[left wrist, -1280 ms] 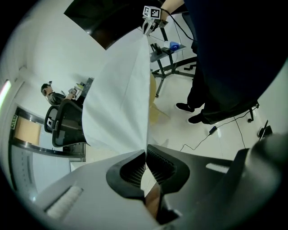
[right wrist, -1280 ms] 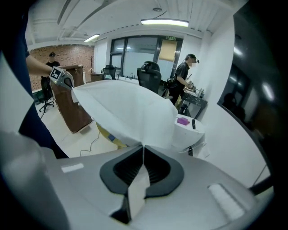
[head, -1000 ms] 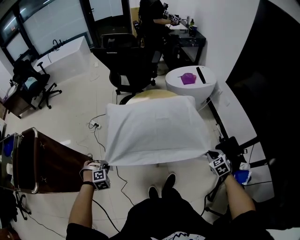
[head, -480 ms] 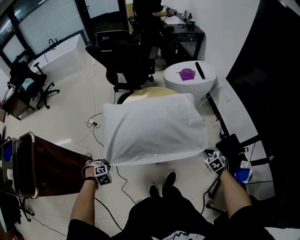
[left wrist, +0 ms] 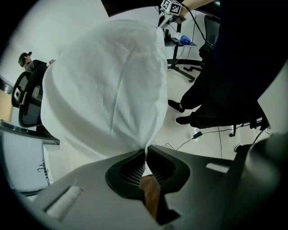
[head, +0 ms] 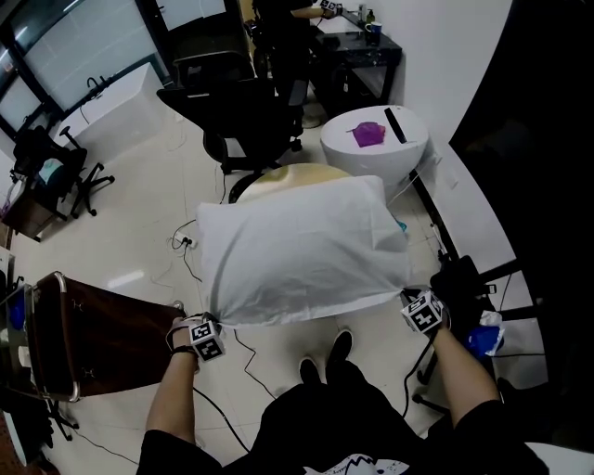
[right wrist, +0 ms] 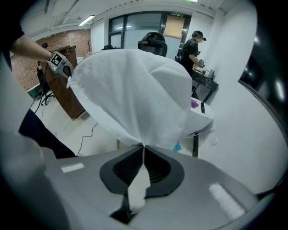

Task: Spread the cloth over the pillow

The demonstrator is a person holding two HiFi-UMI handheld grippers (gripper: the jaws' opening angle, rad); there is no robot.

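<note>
A white cloth (head: 297, 246) hangs stretched between my two grippers and drapes over a bulging shape underneath, probably the pillow, which is fully hidden. Beyond the cloth's far edge shows a beige rounded surface (head: 295, 174); whether it is pillow or tabletop I cannot tell. My left gripper (head: 206, 327) is shut on the near left corner, and the fabric (left wrist: 112, 85) runs into its closed jaws (left wrist: 145, 155). My right gripper (head: 411, 301) is shut on the near right corner, with cloth (right wrist: 135, 90) pinched at its jaws (right wrist: 143, 150).
A black office chair (head: 232, 111) stands behind the cloth. A white round table (head: 408, 162) with a purple item (head: 368, 134) sits at the back right. A brown wooden cabinet (head: 102, 334) is at my left, cables (head: 186, 246) lie on the floor, and a person (head: 278, 19) works at the far desk.
Both grippers have sunk with their cloth corners. The cloth has come down and lies rounder over the shape beneath it.
</note>
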